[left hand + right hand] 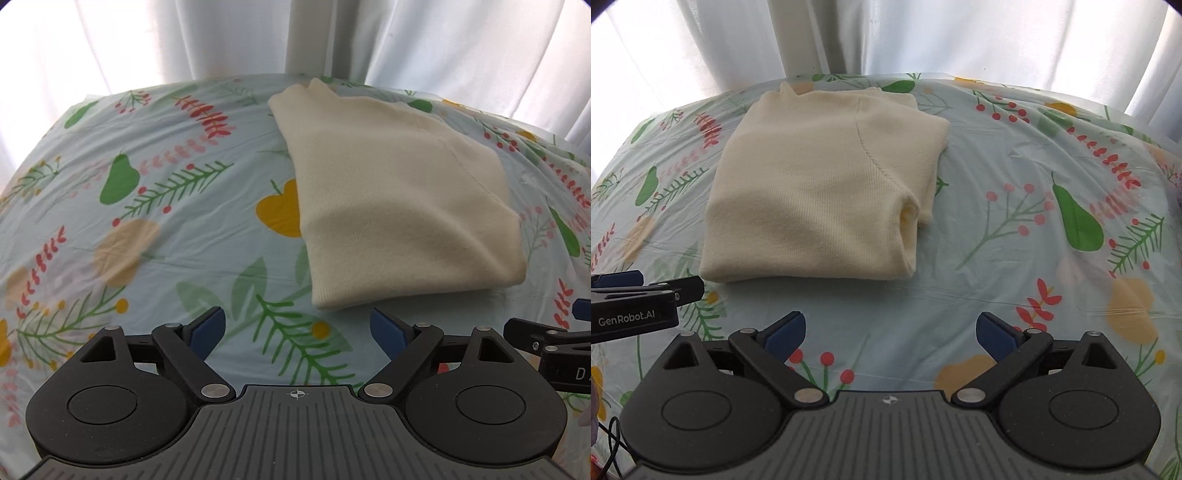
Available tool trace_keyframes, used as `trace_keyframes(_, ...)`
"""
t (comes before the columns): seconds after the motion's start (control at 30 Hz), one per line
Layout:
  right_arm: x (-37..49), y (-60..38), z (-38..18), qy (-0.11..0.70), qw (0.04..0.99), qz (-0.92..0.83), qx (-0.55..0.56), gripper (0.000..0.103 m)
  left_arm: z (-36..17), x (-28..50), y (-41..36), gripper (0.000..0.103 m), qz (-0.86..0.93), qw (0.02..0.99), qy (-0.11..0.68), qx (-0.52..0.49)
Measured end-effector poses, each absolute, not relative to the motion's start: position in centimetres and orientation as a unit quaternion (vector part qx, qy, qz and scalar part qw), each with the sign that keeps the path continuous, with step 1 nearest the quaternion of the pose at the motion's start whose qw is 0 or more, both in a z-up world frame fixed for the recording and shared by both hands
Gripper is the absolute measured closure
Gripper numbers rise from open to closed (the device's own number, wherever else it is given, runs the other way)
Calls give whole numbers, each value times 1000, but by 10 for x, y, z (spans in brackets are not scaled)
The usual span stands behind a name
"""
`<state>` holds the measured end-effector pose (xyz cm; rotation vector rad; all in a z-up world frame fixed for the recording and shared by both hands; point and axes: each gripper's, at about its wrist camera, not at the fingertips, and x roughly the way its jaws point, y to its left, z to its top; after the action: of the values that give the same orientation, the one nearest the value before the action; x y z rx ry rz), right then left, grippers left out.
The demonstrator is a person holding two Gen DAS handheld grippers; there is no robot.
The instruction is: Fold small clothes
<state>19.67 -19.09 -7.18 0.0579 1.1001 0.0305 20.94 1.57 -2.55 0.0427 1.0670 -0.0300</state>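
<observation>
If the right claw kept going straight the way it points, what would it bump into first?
Probably the patterned sheet. The right claw points steeply down, open and empty, at bare fabric just short of the folded cream sweater. Depth is hard to judge.

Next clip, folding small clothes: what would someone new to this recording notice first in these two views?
First, the cream knit garment, already folded into a neat block, lying alone in the middle of the bright fruit-and-leaf sheet. Next, the two hand-held grippers: the left hand-held gripper and the right hand-held gripper both sit just short of the garment's near edge, jaws wide, nothing between them. White curtains glow behind the surface.
</observation>
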Motion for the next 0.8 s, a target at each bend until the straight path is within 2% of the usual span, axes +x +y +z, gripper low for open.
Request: trace_keyframes(0.8,203,-183,-64,525,851,-2,3,4,-27,207,11,13,-23,857,514,33)
